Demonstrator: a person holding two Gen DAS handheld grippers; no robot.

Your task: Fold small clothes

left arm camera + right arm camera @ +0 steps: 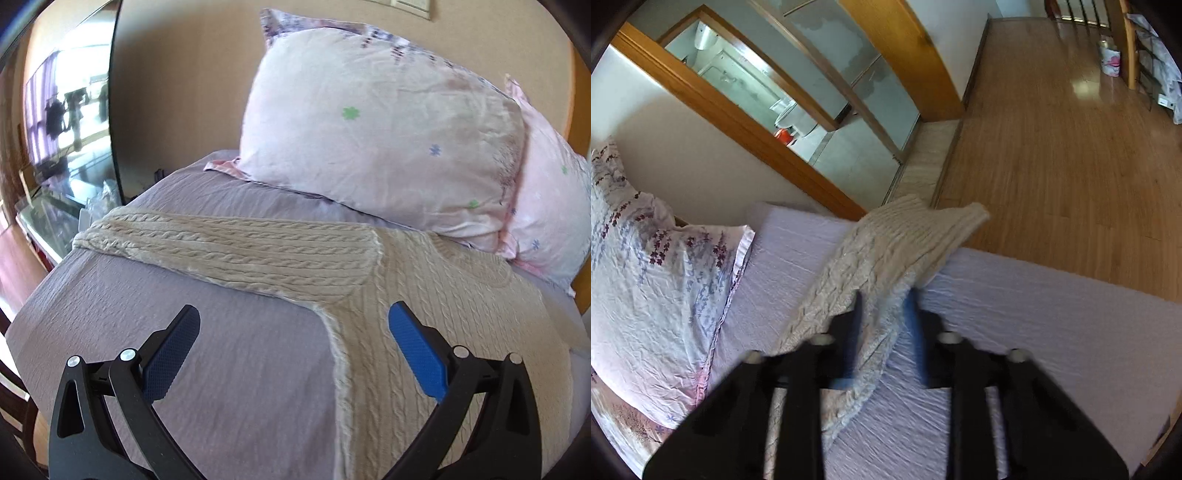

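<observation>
A beige cable-knit sweater (424, 295) lies flat on the lilac bed sheet (240, 369), one sleeve (229, 243) stretched out to the left. My left gripper (293, 317) is open and empty, hovering above the sweater's armpit edge, its right finger over the body. In the right wrist view, my right gripper (884, 299) is shut on the sweater's other sleeve (882, 258), lifted and bunched; the cuff end (956, 225) hangs past the bed edge.
Two floral pillows (369, 129) lean on the headboard just beyond the sweater; one also shows in the right wrist view (653, 288). A glass-topped nightstand (48, 218) stands left of the bed. Wooden floor (1052, 147) and a glass sliding door (849, 122) lie past the bed edge.
</observation>
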